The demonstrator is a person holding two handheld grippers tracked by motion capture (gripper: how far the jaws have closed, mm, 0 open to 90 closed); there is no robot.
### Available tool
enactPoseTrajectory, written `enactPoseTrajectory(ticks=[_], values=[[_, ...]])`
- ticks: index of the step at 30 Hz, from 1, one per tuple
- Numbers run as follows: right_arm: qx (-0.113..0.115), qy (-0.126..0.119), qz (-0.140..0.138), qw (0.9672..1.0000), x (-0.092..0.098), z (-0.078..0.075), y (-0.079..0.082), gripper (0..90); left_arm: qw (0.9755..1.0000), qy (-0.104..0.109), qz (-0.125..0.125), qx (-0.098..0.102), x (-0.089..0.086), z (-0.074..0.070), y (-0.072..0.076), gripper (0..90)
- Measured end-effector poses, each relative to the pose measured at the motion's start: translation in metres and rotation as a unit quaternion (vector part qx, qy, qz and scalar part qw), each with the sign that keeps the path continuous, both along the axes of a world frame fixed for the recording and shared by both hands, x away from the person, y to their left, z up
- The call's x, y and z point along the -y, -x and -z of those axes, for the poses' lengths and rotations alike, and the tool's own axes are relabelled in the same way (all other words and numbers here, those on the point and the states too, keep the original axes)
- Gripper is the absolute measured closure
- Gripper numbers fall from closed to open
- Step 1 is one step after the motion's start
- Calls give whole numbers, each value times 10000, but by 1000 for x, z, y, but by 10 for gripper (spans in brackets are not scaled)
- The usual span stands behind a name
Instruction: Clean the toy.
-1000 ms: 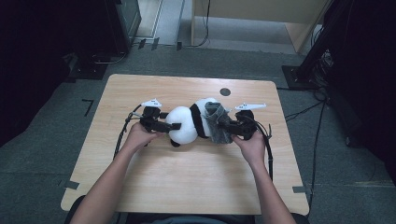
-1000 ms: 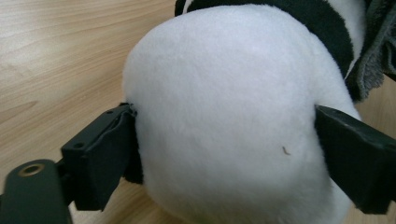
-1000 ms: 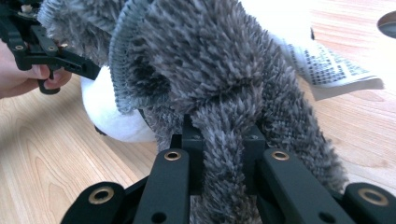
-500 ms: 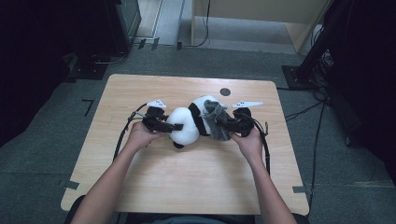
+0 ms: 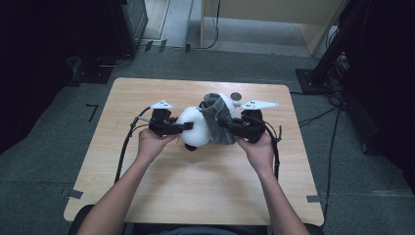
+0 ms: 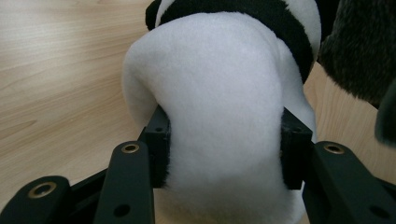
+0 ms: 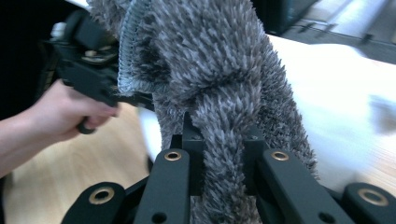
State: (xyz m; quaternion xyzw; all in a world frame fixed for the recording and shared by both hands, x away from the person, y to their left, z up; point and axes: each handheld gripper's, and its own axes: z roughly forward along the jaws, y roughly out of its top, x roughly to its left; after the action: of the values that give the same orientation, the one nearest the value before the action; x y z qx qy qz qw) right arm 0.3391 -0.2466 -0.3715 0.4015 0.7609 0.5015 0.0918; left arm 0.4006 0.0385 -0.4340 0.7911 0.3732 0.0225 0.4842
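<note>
Panda toy (image 5: 195,128), white with black bands, sits near the middle of the wooden table (image 5: 195,196), held at both ends with a grey fuzzy cloth (image 5: 219,122) draped against its right side. Left gripper (image 5: 185,127) has just been closing its jaws and now pinches the toy's white body, whose plush bulges between the pads (image 6: 159,140) in the left gripper view. Right gripper (image 5: 222,125) is clamped tight on a fold of the grey cloth, its pads (image 7: 192,154) sunk into the pile in the right gripper view.
</note>
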Motion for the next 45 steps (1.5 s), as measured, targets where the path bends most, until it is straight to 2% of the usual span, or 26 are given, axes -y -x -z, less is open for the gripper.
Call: enactPoseTrajectory(ticks=[3,4,5,6,8,10,12,15,19,23,28,30,34,39,41,45], values=[[-28,88,-106,9999,-16,6,3,795,10000,24,-43,-48,6,-2,6,519],[-28,88,-106,9999,-16,6,3,795,10000,24,-43,-48,6,-2,6,518],[-127,159,-138,9997,-27,16,2,795,9999,-27,-86,-45,9,-1,8,518],[-174,174,-145,9996,-30,20,2,795,9999,-19,-127,-80,10,-1,9,518],[-302,242,-185,9991,-40,31,0,794,9997,-83,-224,35,14,-2,13,516],[-308,276,-195,9990,-49,39,1,793,9993,-139,-314,154,18,-6,18,517],[-224,330,-210,9990,-57,43,4,794,9987,-191,-393,257,18,-8,21,517],[86,511,-201,9985,-68,46,11,796,9986,-188,-447,233,16,-10,21,515],[201,502,-227,9983,-72,50,14,797,9982,-220,-504,250,16,-11,23,516],[202,474,-305,9982,-74,50,14,797,9980,72,-623,105,9,-7,23,514],[370,681,-504,9957,-85,56,16,799,9966,43,-825,42,-1,-4,27,513],[323,649,-580,9957,-89,62,15,799,9959,56,-898,-26,-5,-2,26,513],[261,813,-741,9936,-98,73,19,801,9946,146,-1019,-91,-11,2,25,511],[219,832,-779,9932,-100,81,18,804,9938,227,-1084,-115,-12,4,23,511],[239,1023,-831,9910,-102,86,20,804,9937,272,-1077,-144,-12,4,22,511],[52,1163,-813,9899,-102,98,17,805,9937,325,-1062,-113,-9,3,20,511]])
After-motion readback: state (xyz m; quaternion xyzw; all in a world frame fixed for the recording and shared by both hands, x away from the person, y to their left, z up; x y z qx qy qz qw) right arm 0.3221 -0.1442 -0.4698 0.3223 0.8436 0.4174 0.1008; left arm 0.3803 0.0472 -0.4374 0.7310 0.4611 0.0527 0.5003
